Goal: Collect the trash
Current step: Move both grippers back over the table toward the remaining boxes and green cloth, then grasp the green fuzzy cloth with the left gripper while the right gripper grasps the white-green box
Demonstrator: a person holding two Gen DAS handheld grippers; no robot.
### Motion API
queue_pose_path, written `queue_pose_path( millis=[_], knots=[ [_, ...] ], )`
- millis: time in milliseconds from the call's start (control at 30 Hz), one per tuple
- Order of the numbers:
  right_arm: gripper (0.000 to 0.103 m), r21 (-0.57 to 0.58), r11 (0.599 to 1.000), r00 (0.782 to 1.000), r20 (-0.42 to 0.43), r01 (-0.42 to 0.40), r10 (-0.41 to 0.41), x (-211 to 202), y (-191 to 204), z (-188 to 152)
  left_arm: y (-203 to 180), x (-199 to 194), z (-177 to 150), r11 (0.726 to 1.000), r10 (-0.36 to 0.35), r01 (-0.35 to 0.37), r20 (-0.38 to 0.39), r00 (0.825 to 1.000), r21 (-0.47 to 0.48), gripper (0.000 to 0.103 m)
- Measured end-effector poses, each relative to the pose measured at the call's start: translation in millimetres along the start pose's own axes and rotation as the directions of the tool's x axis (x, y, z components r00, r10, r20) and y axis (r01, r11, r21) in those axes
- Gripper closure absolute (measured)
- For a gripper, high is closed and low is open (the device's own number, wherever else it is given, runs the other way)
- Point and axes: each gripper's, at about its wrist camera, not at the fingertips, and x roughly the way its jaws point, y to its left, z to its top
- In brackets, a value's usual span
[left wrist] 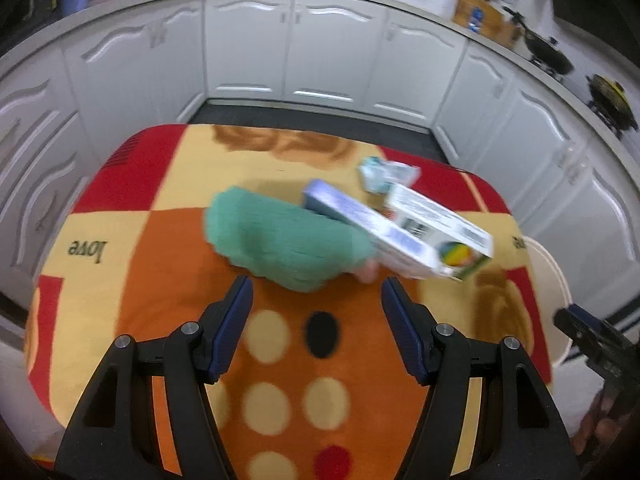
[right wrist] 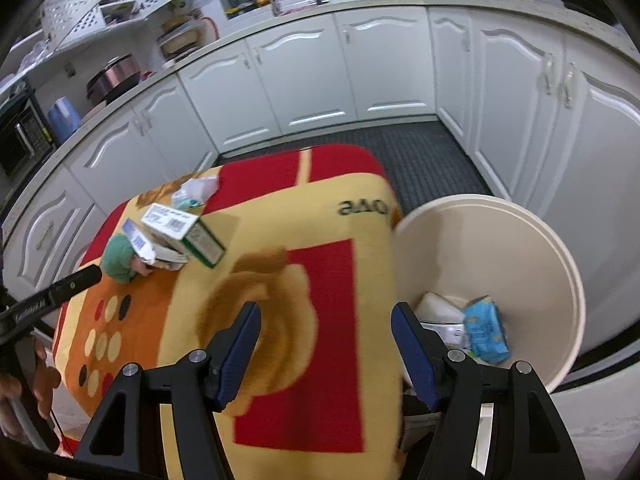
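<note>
Still on the blanket: two white cartons [left wrist: 404,232] beside green cloth [left wrist: 280,236].

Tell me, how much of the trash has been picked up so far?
Some is done: the cream bin beside the table already holds a blue packet and a white container. Nothing is in hand: the left gripper and right gripper both stand open and empty. Left on the blanket-covered table: a green cloth, two cartons and a crumpled wrapper.
</note>
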Motion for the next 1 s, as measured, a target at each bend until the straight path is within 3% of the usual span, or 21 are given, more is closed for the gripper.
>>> queue_pose_path(
  millis=[400, 567, 800, 1000],
  knots=[
    [0.037, -0.038, 0.999, 1.000, -0.016, -0.022, 0.022, 11, 23, 9, 1, 41, 20, 0.999, -0.022, 0.022, -0.015, 1.000, -0.033, 0.037],
    [0.036, -0.050, 0.998, 0.999, -0.023, -0.030, 0.029, 16, 29, 11, 2, 54, 25, 0.995, -0.090, 0.089, -0.011, 0.996, -0.054, 0.038],
    [0.036, -0.071, 0.996, 0.998, -0.042, -0.058, 0.055, 27, 41, 17, 10, 45, 21, 0.985, -0.170, 0.170, -0.034, 0.985, 0.008, 0.061],
    [0.036, -0.114, 0.985, 0.992, -0.039, -0.126, 0.123, 41, 61, 30, 26, 15, 10, 0.973, -0.213, 0.220, -0.085, 0.973, 0.072, 0.064]
  ],
)
